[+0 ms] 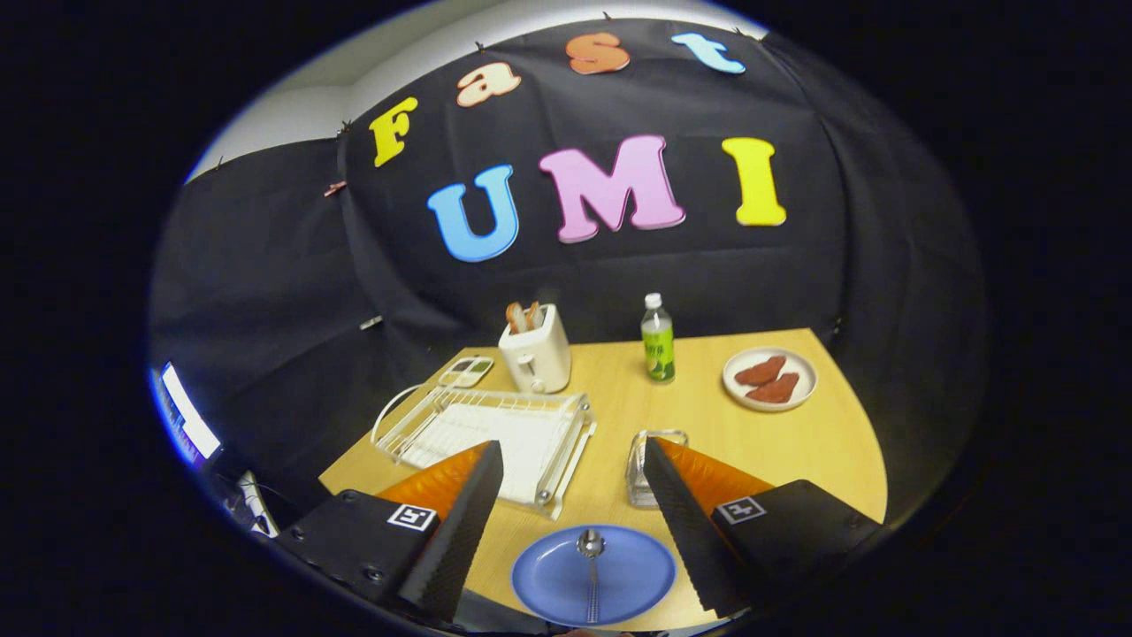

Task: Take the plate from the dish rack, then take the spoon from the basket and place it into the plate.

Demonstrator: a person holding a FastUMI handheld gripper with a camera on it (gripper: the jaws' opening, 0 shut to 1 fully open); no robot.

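A blue plate (553, 579) lies flat on the wooden table (796, 442), close in, between my two fingers. On it rests a metal spoon (592, 566), bowl pointing away from me, handle toward me. My gripper (573, 458) is open and holds nothing; it hovers above the plate. Beyond the left finger (460, 522) stands the white wire dish rack (478, 425). A small clear basket (644, 464) sits just beyond the right finger (685, 522), partly hidden by it.
A white toaster (538, 354) with bread in it stands behind the rack, a small flat device (467, 372) to its left. A green-labelled bottle (657, 341) stands mid-table at the back. To its right, a white plate of reddish food (769, 379).
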